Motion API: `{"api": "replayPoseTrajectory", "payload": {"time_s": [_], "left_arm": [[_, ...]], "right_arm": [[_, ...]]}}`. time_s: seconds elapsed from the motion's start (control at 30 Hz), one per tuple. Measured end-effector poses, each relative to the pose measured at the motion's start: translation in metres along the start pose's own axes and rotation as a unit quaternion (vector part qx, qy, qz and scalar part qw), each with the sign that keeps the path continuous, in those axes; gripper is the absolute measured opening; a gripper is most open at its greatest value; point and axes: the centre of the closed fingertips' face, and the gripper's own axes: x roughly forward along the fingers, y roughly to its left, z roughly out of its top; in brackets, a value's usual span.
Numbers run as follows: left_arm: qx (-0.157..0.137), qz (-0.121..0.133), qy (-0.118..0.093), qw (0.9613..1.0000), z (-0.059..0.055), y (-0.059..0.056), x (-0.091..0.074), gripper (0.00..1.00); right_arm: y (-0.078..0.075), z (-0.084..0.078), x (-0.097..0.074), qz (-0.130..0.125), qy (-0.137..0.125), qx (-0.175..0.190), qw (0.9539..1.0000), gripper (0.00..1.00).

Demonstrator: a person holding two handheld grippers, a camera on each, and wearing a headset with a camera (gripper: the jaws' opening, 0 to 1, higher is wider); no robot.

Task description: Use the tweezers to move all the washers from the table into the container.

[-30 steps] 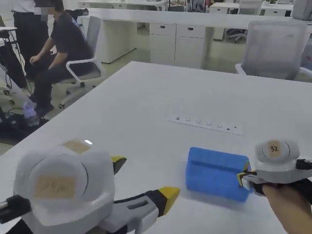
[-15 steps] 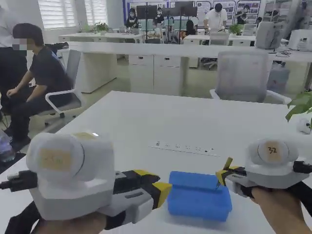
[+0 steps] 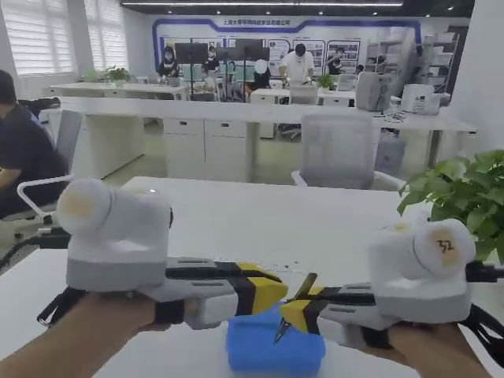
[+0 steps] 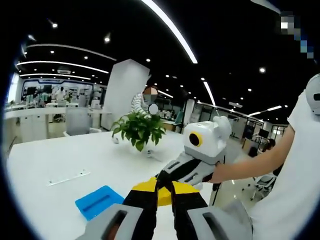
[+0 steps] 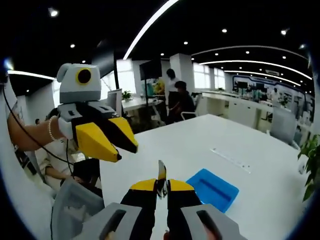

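Right fingers: clamped tight on the tweezers point(image 5: 161, 172), which stick out past the right gripper point(image 5: 161, 187).
Left fingers: left gripper point(image 4: 165, 186) squeezed closed, nothing between.
Tips: nearly meeting, up off the table point(image 3: 236, 220).
Container: blue container point(image 3: 268, 356) sits on the table, seemingly right under the tweezers' point.

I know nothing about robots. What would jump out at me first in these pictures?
Two chunky white hand-held grippers with yellow-and-black jaws dominate the foreground of the head view, the left gripper and the right gripper almost tip to tip. The right one pinches thin metal tweezers near a shallow blue plastic container on the white table. A leafy green plant stands at the right.
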Motion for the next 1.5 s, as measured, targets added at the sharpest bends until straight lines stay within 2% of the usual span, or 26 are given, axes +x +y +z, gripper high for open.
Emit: {"api": "replayPoseTrajectory", "payload": {"time_s": [0.03,0.1,0.17,0.23,0.27,0.33,0.37,0.4,0.43,0.47,0.5,0.6,0.7,0.77,0.83,0.9,0.93,1.03,1.1,1.13,1.2,1.3,1.33,1.37,1.43,1.5], "left_arm": [[0.000,0.003,0.001,1.0000,0.000,0.002,0.003,0.08],[0.007,0.007,0.006,0.9999,-0.001,0.006,0.008,0.10],[0.028,-0.008,0.021,0.9994,-0.006,0.004,0.012,0.12],[0.025,-0.037,0.037,0.9983,-0.013,-0.002,0.016,0.14],[0.029,-0.048,0.045,0.9974,-0.017,-0.004,0.019,0.13],[0.035,-0.046,0.071,0.9958,-0.027,-0.001,0.021,0.06],[0.046,-0.040,0.074,0.9953,-0.030,0.001,0.024,0.00],[0.052,-0.045,0.070,0.9952,-0.029,0.000,0.026,0.00],[0.068,-0.059,0.075,0.9931,-0.032,-0.004,0.026,0.00],[0.066,-0.054,0.077,0.9933,-0.034,-0.003,0.028,0.00],[0.085,-0.038,0.082,0.9922,-0.037,0.006,0.028,0.00],[0.093,-0.028,0.095,0.9907,-0.045,0.013,0.030,0.00],[0.113,-0.017,0.106,0.9878,-0.054,0.020,0.033,0.00],[0.139,-0.015,0.124,0.9824,-0.065,0.025,0.035,0.00],[0.149,-0.014,0.144,0.9782,-0.079,0.031,0.037,0.00],[0.151,-0.017,0.159,0.9755,-0.092,0.036,0.039,0.00],[0.160,-0.018,0.178,0.9708,-0.102,0.041,0.039,0.00],[0.181,-0.022,0.213,0.9599,-0.128,0.046,0.039,0.00],[0.184,-0.022,0.226,0.9563,-0.145,0.049,0.042,0.00],[0.185,-0.023,0.230,0.9553,-0.149,0.050,0.042,0.00],[0.188,-0.022,0.244,0.9511,-0.163,0.055,0.044,0.00],[0.192,-0.026,0.263,0.9450,-0.182,0.060,0.044,0.00],[0.197,-0.027,0.271,0.9420,-0.187,0.061,0.043,0.00],[0.203,-0.029,0.283,0.9369,-0.195,0.063,0.041,0.00],[0.201,-0.035,0.296,0.9331,-0.207,0.064,0.040,0.00],[0.222,-0.034,0.318,0.9212,-0.217,0.069,0.037,0.00]], "right_arm": [[0.004,-0.002,0.000,0.009,0.008,0.003,0.9999,0.03],[0.009,-0.008,0.001,0.011,0.018,-0.017,0.9996,0.03],[0.013,-0.014,0.002,0.014,0.032,-0.031,0.9989,0.03],[0.014,-0.016,0.004,0.016,0.035,-0.033,0.9987,0.03],[0.014,-0.018,0.004,0.017,0.039,-0.035,0.9985,0.03],[0.012,-0.021,0.004,0.014,0.042,-0.039,0.9982,0.03],[0.010,-0.024,0.005,0.009,0.048,-0.038,0.9981,0.03],[0.010,-0.025,0.006,0.012,0.048,-0.039,0.9980,0.03],[0.009,-0.028,0.006,0.012,0.051,-0.040,0.9978,0.03],[0.009,-0.030,0.006,0.013,0.053,-0.041,0.9977,0.04],[0.007,-0.036,0.007,0.009,0.058,-0.040,0.9975,0.03],[0.002,-0.046,0.009,0.005,0.072,-0.045,0.9963,0.04],[-0.007,-0.055,0.014,-0.004,0.086,-0.055,0.9947,0.04],[-0.014,-0.065,0.019,-0.011,0.109,-0.072,0.9913,0.04],[-0.022,-0.077,0.024,-0.021,0.134,-0.105,0.9851,0.04],[-0.025,-0.089,0.031,-0.028,0.151,-0.114,0.9815,0.04],[-0.027,-0.098,0.036,-0.032,0.159,-0.120,0.9794,0.04],[-0.029,-0.117,0.047,-0.031,0.173,-0.114,0.9778,0.05],[-0.031,-0.133,0.052,-0.030,0.188,-0.089,0.9776,0.05],[-0.033,-0.139,0.054,-0.031,0.193,-0.087,0.9768,0.06],[-0.034,-0.148,0.059,-0.033,0.202,-0.089,0.9749,0.06],[-0.034,-0.163,0.067,-0.033,0.224,-0.096,0.9693,0.06],[-0.033,-0.167,0.068,-0.033,0.227,-0.101,0.9680,0.06],[-0.032,-0.171,0.069,-0.033,0.229,-0.104,0.9672,0.06],[-0.030,-0.178,0.070,-0.035,0.232,-0.104,0.9665,0.07],[-0.028,-0.183,0.071,-0.034,0.230,-0.108,0.9665,0.08]]}}
